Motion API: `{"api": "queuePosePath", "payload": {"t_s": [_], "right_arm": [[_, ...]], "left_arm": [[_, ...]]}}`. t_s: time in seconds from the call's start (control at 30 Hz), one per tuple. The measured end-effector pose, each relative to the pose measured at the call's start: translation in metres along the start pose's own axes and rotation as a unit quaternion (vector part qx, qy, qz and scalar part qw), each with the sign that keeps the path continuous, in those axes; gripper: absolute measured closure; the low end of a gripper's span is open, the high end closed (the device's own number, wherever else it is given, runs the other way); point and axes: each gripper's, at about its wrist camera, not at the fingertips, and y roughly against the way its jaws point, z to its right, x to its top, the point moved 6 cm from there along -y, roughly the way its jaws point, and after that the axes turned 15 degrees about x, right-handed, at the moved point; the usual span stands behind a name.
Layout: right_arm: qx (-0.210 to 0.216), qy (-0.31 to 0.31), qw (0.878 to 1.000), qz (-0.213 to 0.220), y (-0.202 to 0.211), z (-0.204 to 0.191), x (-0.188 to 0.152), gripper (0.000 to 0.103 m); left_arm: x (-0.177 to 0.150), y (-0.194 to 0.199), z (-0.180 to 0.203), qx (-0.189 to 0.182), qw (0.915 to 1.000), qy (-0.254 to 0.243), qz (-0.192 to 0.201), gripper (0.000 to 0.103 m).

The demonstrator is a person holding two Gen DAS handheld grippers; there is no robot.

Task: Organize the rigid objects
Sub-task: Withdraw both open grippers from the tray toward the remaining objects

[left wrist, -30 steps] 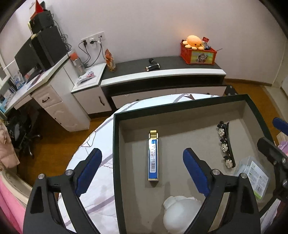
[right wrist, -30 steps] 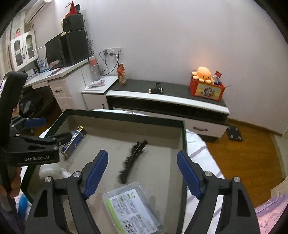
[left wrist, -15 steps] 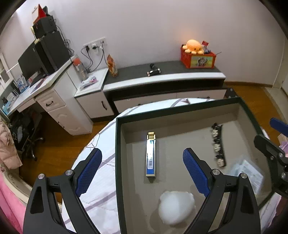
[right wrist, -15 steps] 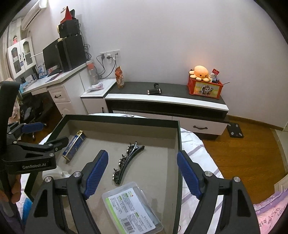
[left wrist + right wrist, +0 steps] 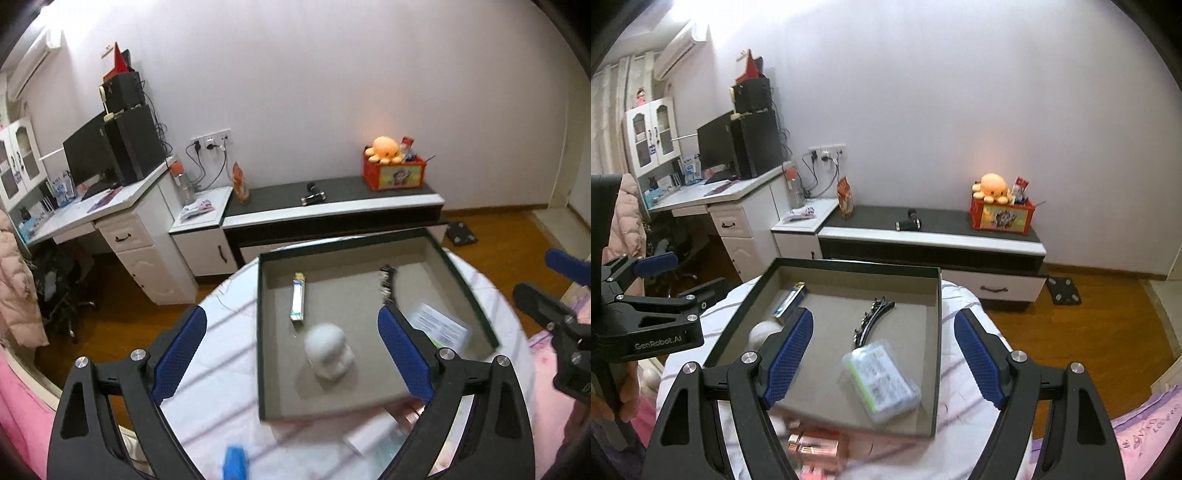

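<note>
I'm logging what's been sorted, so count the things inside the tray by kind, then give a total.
Tray contents:
White figurine: 1
Blue tube: 1
Black hair clip: 1
Clear case: 1
Total: 4

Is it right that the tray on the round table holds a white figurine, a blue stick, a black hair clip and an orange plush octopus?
Not quite. The orange plush octopus sits on a red box on the cabinet by the wall, as the right wrist view shows. The tray does hold the white figurine, the blue stick and the black hair clip, plus a clear plastic box.
</note>
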Motion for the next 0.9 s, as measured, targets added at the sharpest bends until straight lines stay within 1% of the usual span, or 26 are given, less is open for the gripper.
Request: {"api": "queuePosePath", "payload": {"t_s": [0.13,0.3,0.4,0.57,0.7,0.77,0.83,0.9], "right_arm": [[0.009,0.002,1.0,0.01,0.031,-0.022,-0.016,0.023],[-0.002,0.01,1.0,0.012,0.058,-0.043,-0.044,0.023],[0.002,0.012,1.0,0.006,0.073,-0.053,-0.063,0.022],[0.003,-0.001,1.0,0.008,0.094,-0.059,-0.092,0.022],[-0.01,-0.014,1.0,0.0,0.103,-0.06,-0.111,0.022],[-0.012,-0.016,1.0,0.002,0.108,-0.06,-0.116,0.022],[-0.009,-0.019,1.0,0.006,0.113,-0.062,-0.119,0.022],[-0.011,-0.018,1.0,0.01,0.115,-0.062,-0.117,0.022]], "left_arm": [[-0.024,0.033,-0.009,0.017,0.9997,0.011,0.014,0.0],[-0.056,0.058,-0.019,0.019,0.9995,0.025,0.009,0.0],[-0.077,0.07,-0.023,0.021,0.9995,0.021,0.006,0.0],[-0.11,0.084,-0.022,0.014,0.9997,0.02,-0.005,0.0],[-0.126,0.09,-0.023,0.018,0.9995,0.02,-0.013,0.0],[-0.128,0.093,-0.023,0.011,0.9996,0.021,-0.014,0.0],[-0.129,0.097,-0.023,0.01,0.9997,0.02,-0.013,0.0],[-0.129,0.099,-0.023,0.017,0.9996,0.018,-0.009,0.0]]}}
